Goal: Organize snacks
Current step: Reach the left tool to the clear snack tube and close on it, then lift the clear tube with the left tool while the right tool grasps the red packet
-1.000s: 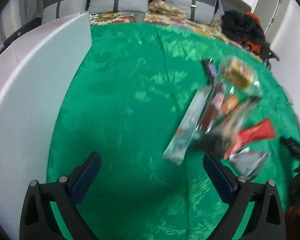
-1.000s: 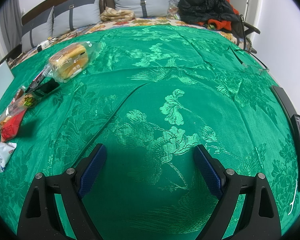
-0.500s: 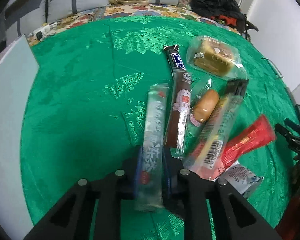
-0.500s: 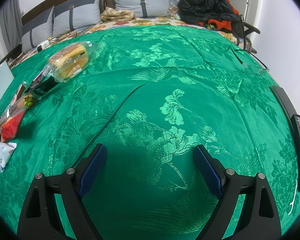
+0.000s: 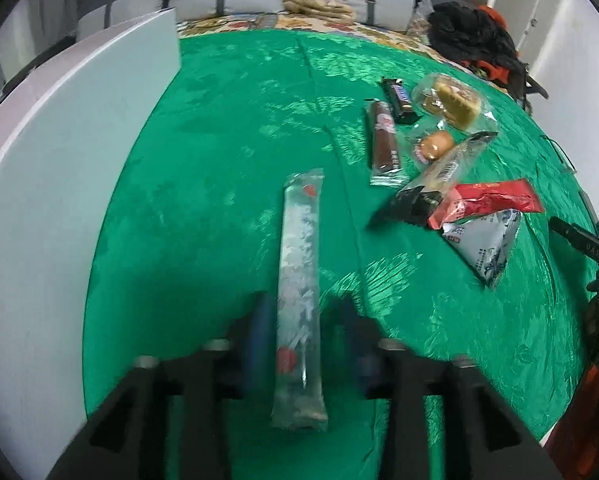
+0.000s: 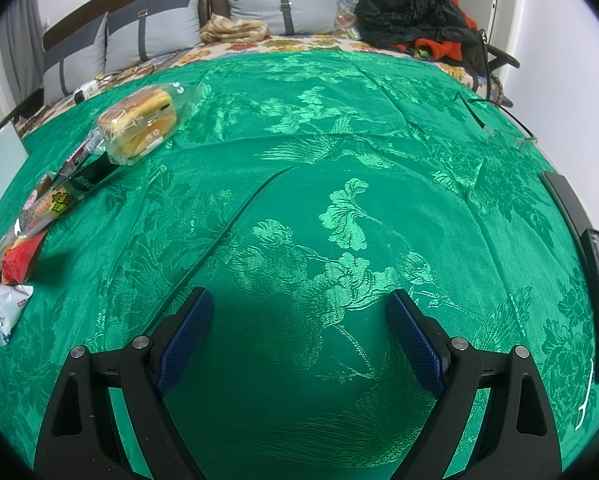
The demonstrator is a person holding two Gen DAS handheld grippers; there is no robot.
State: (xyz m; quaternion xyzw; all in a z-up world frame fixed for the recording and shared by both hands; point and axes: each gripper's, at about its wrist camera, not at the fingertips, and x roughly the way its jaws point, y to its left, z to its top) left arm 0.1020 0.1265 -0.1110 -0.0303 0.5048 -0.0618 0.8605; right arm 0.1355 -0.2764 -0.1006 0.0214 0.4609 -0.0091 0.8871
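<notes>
The left claw (image 5: pixel 305 336) pinches a long clear snack stick (image 5: pixel 299 300) above the green bedspread (image 5: pixel 219 200). A white board (image 5: pixel 59 200) stands at its left; other snacks (image 5: pixel 439 152) lie at the right. The right claw (image 6: pixel 299 332) is spread, holding nothing.

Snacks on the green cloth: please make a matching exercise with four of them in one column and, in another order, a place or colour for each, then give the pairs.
Column 1
1. long clear packet
2. red wrapper
3. bread in clear bag
4. brown bar

Column 2
A. farthest snack in the right wrist view
B. between the jaws of the left gripper
C. lies beside the white triangular pouch
D. next to the small dark chocolate bar

Pairs: 1-B, 2-C, 3-A, 4-D
</notes>
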